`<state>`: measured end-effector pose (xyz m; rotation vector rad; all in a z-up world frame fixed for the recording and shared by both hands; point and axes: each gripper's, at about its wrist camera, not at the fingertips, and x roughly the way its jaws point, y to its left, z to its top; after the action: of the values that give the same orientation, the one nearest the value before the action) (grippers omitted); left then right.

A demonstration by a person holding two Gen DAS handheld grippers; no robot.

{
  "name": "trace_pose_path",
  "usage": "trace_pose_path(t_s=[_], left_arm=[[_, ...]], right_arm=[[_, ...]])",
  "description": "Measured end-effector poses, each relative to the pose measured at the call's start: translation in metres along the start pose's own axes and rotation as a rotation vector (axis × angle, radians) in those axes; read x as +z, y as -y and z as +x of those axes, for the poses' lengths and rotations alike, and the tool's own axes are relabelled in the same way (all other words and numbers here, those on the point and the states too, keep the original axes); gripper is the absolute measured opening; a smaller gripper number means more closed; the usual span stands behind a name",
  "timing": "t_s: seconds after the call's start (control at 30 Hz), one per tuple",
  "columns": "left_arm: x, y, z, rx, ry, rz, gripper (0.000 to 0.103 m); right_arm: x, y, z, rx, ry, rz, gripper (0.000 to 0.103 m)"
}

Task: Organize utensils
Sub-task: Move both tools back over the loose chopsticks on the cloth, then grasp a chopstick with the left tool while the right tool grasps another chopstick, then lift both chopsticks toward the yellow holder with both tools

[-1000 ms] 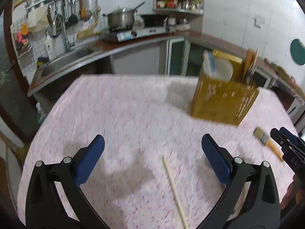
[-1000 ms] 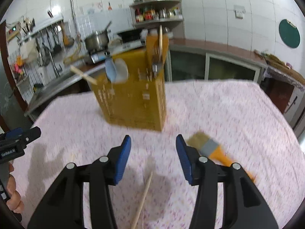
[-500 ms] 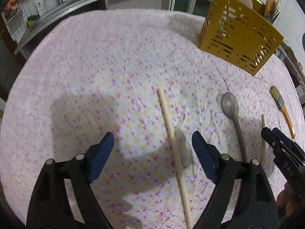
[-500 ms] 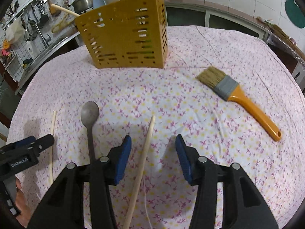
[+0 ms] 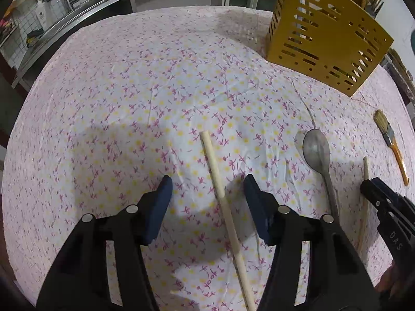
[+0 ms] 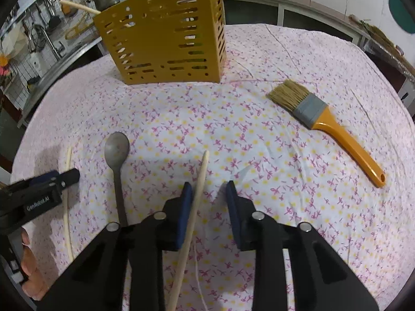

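Note:
Two pale wooden chopsticks lie apart on the flowered tablecloth. My left gripper [image 5: 207, 181] points steeply down and straddles one chopstick [image 5: 211, 158]. Its jaws are closing, with a gap left on both sides of the stick. My right gripper [image 6: 208, 185] straddles the other chopstick [image 6: 203, 165]. Its jaws are closing too. That stick runs close along the left pad [image 6: 185, 202] while the right pad stands clear. A grey metal spoon [image 6: 116, 147] lies between the two sticks. The slotted yellow utensil holder [image 6: 166, 41] stands beyond them.
A paintbrush [image 6: 324, 121] with an orange handle lies on the cloth right of my right gripper. The holder has spoons and wooden utensils in it. A kitchen counter with a sink [image 5: 52, 26] runs behind the table. A person's hand [image 6: 28, 256] shows at the lower left.
Both grippers sank toward the table and tipped down from facing the kitchen. Each now has a chopstick between its jaws, and both pairs of jaws have narrowed.

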<state>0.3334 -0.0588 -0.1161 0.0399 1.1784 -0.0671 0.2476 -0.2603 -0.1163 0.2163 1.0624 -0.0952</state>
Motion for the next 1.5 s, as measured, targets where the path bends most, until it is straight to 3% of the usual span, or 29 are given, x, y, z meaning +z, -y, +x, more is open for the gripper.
trace_pose_path(t_s=[0.07, 0.13, 0.2, 0.23, 0.33, 0.57, 0.9, 1.1, 1.5], left_arm=[[0.004, 0.001, 0.001, 0.001, -0.004, 0.007, 0.047], [0.008, 0.004, 0.002, -0.002, -0.007, 0.025, 0.032], [0.010, 0.006, 0.003, -0.001, -0.012, 0.042, 0.029], [0.010, 0.006, 0.003, -0.002, -0.010, 0.051, 0.021], [0.011, 0.005, 0.003, -0.013, -0.007, 0.062, 0.010], [0.015, -0.005, -0.004, -0.054, 0.010, 0.040, 0.007], [0.003, 0.005, -0.075, -0.062, 0.244, 0.113, 0.005], [0.005, 0.013, -0.123, -0.151, 0.412, 0.144, 0.005], [0.010, 0.023, -0.148, -0.194, 0.455, 0.146, 0.005]], right_arm=[[0.001, 0.000, 0.000, 0.017, -0.008, 0.007, 0.017], [0.001, -0.001, 0.001, 0.028, -0.013, 0.005, 0.010], [0.001, -0.001, 0.000, 0.036, -0.010, 0.003, 0.009], [0.001, 0.001, -0.001, 0.048, -0.006, 0.010, 0.008], [0.002, 0.006, -0.008, 0.065, 0.027, 0.024, 0.006], [0.008, 0.014, -0.042, 0.115, 0.131, 0.018, 0.006], [0.014, 0.021, -0.077, 0.199, 0.308, 0.012, 0.006], [0.018, 0.020, -0.096, 0.226, 0.395, 0.007, 0.006], [0.033, 0.024, -0.107, 0.270, 0.413, -0.001, 0.006]])
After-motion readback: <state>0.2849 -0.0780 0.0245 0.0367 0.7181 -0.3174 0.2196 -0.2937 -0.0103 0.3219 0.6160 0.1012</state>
